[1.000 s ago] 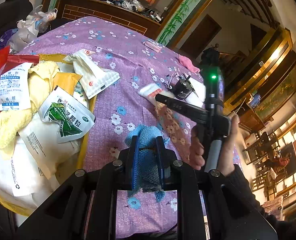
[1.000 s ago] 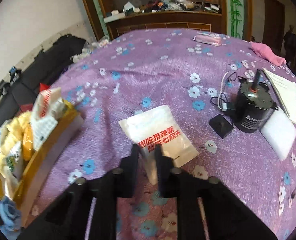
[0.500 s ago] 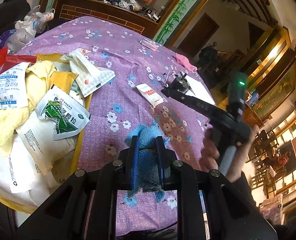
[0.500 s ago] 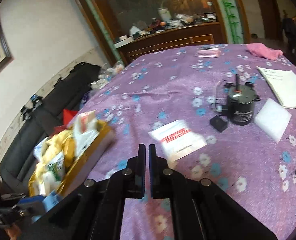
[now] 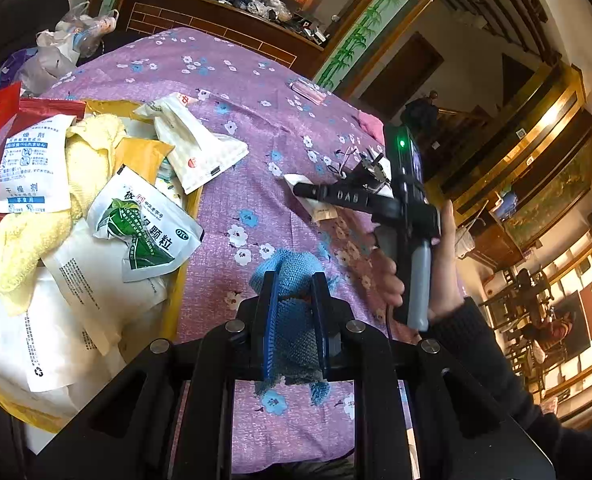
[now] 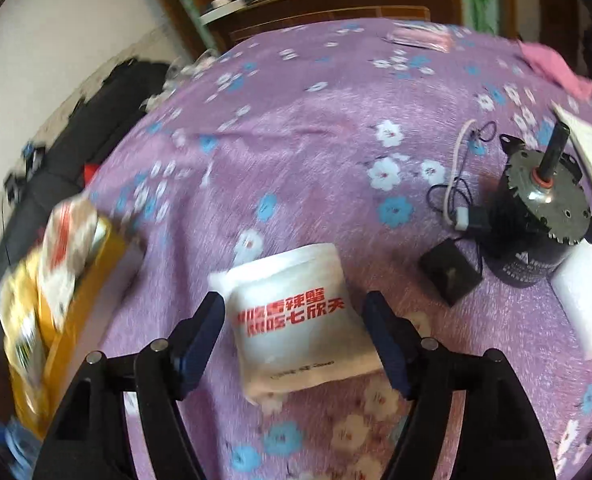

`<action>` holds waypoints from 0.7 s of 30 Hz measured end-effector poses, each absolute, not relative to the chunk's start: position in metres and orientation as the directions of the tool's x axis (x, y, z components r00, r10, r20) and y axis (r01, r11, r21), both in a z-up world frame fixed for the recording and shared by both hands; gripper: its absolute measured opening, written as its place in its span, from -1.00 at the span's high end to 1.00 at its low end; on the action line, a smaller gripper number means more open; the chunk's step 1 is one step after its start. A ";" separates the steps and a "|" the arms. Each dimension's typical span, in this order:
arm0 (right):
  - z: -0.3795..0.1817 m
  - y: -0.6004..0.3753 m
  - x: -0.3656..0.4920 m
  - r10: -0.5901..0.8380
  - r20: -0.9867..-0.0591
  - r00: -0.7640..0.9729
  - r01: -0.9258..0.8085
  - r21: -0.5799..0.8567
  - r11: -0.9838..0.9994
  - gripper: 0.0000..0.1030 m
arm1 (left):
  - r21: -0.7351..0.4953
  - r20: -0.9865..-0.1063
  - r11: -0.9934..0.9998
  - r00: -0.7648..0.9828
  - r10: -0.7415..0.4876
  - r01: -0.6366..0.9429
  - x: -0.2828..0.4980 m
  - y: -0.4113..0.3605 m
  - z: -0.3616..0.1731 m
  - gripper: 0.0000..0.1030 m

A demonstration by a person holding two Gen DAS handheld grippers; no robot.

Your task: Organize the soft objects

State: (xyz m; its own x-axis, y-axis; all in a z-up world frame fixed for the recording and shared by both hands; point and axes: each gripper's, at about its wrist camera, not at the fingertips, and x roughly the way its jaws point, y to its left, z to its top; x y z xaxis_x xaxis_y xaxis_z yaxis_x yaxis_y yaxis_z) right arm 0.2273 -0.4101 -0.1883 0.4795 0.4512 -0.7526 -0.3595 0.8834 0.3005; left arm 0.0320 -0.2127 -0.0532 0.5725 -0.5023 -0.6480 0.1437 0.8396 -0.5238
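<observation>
Left wrist view: left gripper (image 5: 293,292) fingers nearly closed, clamped on a blue cloth (image 5: 291,280) held above the purple floral tabletop (image 5: 231,92), yellow box (image 5: 183,240) of packets and a yellow towel (image 5: 35,232) at left, the person's right hand (image 5: 436,276) holding the right gripper (image 5: 302,191) at right. Right wrist view: right gripper (image 6: 293,312) fingers opening, wide apart either side of a white sachet (image 6: 296,316) with red print lying flat on the tabletop, pads not touching it; black motor (image 6: 536,220) far right, yellow box at left edge.
</observation>
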 end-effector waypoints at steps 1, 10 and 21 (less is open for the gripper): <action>-0.188 -0.407 0.224 0.422 -0.759 0.495 -0.353 0.268 0.896 -0.28 | -0.523 -0.649 0.840 0.572 -0.501 0.143 0.033 -0.213 -0.054 0.70; -0.189 -0.400 0.201 0.330 -0.765 0.553 -0.299 0.188 0.936 0.16 | -0.535 -0.651 0.831 0.552 -0.520 0.153 0.035 -0.221 -0.056 0.70; -0.172 -0.458 0.099 0.500 -0.615 0.610 -0.226 0.470 0.853 0.16 | -0.530 -0.691 0.826 0.465 -0.553 0.193 0.075 -0.262 -0.057 0.70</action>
